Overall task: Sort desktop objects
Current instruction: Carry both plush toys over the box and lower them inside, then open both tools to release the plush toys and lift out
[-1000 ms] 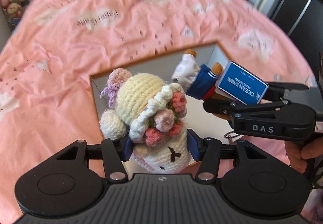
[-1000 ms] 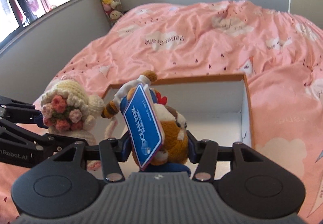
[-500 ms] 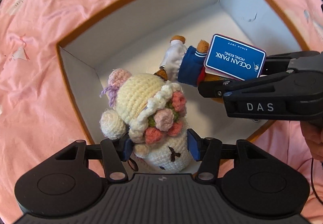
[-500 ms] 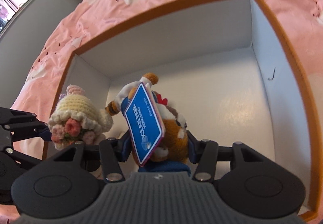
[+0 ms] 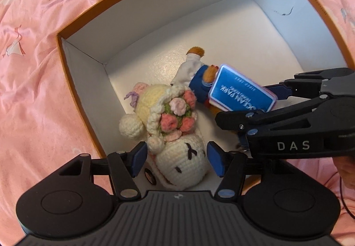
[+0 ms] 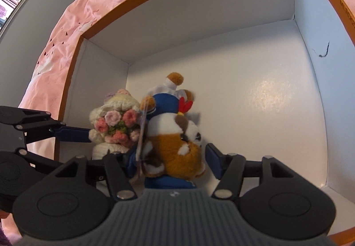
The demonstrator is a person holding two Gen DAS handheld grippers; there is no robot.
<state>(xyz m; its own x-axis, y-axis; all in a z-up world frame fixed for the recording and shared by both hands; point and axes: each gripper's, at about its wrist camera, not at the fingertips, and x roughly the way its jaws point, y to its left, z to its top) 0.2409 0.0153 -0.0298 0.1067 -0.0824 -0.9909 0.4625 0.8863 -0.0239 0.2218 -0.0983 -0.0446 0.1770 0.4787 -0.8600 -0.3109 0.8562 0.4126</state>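
Toys are in: my left gripper (image 5: 176, 159) and right gripper (image 6: 169, 160) have just been opening around crochet doll (image 5: 168, 122) and plush (image 6: 175, 135), both resting near the box (image 5: 199, 2)'s left wall, leaving only withdrawal.

Box (image 5: 84, 95) near edge hidden under left gripper body, bottom of frame. Brown plush (image 6: 177, 148) lower part hidden behind right gripper body; its blue tag (image 6: 142, 130) edge-on, blurred, text unreadable. Hand (image 5: 346, 170) cut off at right edge.

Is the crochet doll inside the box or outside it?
Inside: the crochet doll lies on the white floor of the box, near its corner.
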